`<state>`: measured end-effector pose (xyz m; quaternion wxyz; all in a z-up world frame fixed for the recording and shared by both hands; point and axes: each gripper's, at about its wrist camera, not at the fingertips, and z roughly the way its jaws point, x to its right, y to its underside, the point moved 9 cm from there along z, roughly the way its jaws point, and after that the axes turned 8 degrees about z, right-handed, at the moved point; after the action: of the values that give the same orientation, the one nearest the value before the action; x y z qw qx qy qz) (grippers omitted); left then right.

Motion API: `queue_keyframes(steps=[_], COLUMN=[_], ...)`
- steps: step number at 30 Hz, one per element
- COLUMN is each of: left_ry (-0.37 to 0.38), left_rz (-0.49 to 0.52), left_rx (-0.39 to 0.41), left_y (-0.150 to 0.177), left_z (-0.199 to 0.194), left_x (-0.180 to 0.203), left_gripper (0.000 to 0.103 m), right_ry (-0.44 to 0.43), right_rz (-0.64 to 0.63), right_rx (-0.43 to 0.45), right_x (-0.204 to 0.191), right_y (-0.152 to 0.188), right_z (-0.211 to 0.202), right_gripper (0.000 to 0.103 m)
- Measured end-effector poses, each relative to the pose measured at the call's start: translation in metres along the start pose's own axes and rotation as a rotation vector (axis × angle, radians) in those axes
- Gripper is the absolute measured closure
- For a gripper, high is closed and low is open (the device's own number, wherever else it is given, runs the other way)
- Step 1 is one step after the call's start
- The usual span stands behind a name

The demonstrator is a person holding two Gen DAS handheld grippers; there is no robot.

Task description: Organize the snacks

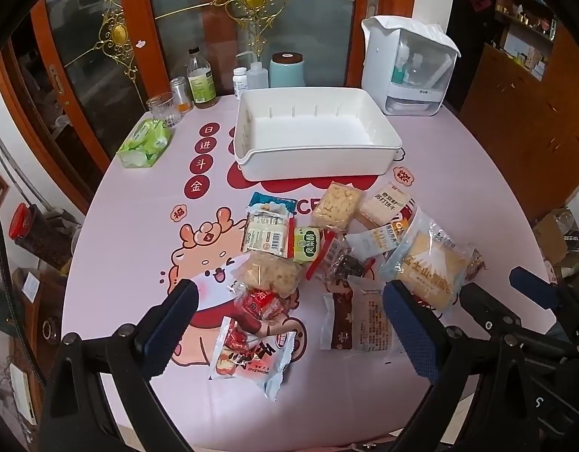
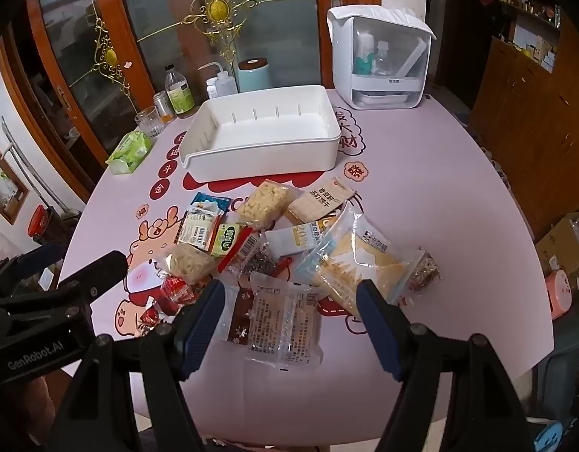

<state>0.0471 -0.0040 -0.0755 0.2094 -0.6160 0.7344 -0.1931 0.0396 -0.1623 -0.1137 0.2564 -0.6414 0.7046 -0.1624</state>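
A pile of snack packets lies on the pink round table [image 1: 138,226] in front of an empty white bin [image 1: 316,167] [image 2: 263,165]. My left gripper [image 1: 289,288] hovers open above the near side of the pile, over a red-and-white sausage packet [image 1: 251,358]. My right gripper [image 2: 289,286] is open too, with a clear and brown cake packet [image 2: 278,320] lying on the table below and between its fingers, untouched. A big blue and white bread packet [image 2: 361,263] [image 1: 425,263] lies to the right. Each gripper shows at the edge of the other's view.
Along the table's far edge stand a green tissue pack [image 1: 144,143], a glass [image 1: 163,107], several bottles, a teal canister [image 1: 285,69] and a white appliance [image 1: 410,64]. A glass door with wooden frames is behind. Boxes sit on the floor at right.
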Motion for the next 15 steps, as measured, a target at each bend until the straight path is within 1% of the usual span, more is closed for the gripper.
queue_keyframes(steps=[8,10,15], left_ry=[-0.009,-0.010,-0.005], left_rz=[0.001,0.000,-0.001], left_rx=[-0.001,-0.006,-0.010], left_y=[-0.0001,0.0009,0.0053], left_z=[-0.0021,-0.0014,-0.0030], left_x=[-0.0019,-0.0030,-0.0053], left_gripper=[0.005,0.005,0.005], right_ry=[-0.026,-0.046,-0.036], right_rz=[0.009,0.007,0.026], right_rx=[0.014,0.018,0.012], right_x=[-0.0039,-0.0074,-0.0053], right_y=[-0.0004,-0.0001,0.0005], right_z=[-0.0040,-0.0053,-0.0058], right_gripper=[0.030,0.030,0.030])
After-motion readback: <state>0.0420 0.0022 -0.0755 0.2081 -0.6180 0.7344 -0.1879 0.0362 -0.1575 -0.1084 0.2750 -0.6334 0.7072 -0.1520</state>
